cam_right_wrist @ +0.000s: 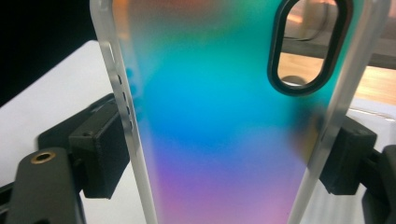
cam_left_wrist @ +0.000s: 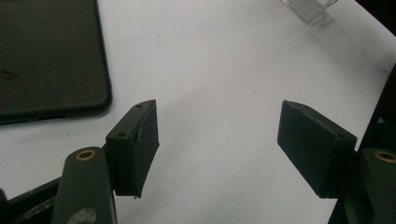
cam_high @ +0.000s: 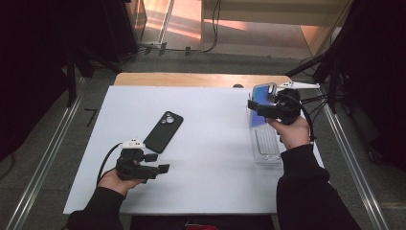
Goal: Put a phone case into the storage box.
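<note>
Tray (cam_high: 265, 152) lies under the case-holding right gripper (cam_high: 261, 109); black phone (cam_high: 163, 131) apart.

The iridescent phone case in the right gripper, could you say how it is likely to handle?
The iridescent phone case looks thin and hollow, so probably light. The right gripper clamps its frosted side rims; they may flex and slip if squeezed.

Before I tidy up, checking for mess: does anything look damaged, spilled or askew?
Nothing stands out. The black phone case lies flat on the white table; the right hand-held gripper holds the iridescent translucent phone case intact.
</note>
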The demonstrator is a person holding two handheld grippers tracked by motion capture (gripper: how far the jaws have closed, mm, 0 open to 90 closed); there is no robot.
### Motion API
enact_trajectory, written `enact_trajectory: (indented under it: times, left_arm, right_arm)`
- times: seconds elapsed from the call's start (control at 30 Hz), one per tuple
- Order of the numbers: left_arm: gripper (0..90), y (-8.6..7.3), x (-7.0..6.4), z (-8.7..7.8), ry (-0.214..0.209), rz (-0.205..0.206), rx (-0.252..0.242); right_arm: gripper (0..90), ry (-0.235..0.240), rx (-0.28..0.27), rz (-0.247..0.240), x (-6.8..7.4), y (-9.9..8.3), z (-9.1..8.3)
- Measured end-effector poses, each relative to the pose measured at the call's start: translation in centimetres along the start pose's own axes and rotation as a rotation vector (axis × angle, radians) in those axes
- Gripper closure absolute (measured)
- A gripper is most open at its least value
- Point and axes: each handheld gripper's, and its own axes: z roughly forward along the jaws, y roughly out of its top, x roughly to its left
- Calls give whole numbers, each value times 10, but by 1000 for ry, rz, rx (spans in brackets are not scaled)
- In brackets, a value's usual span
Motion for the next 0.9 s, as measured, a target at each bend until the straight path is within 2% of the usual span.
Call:
enact_trajectory:
  times: [0.13,0.4,0.63,0.9]
  left_arm:
    - [294,1,0,0,-3,1,-2]
    - [294,1,1,2,0,-6,-2]
    - [294,1,-1,3,-4,2,0]
    - [294,0,-2,5,-1,3,8]
  right_arm:
    - [159,-55,-14,18,-12,0,3]
    - [159,-129,-29,72,-27,0,12]
    - [159,-168,-41,99,-40,4,19]
    - [159,-181,-39,130,-53,10,43]
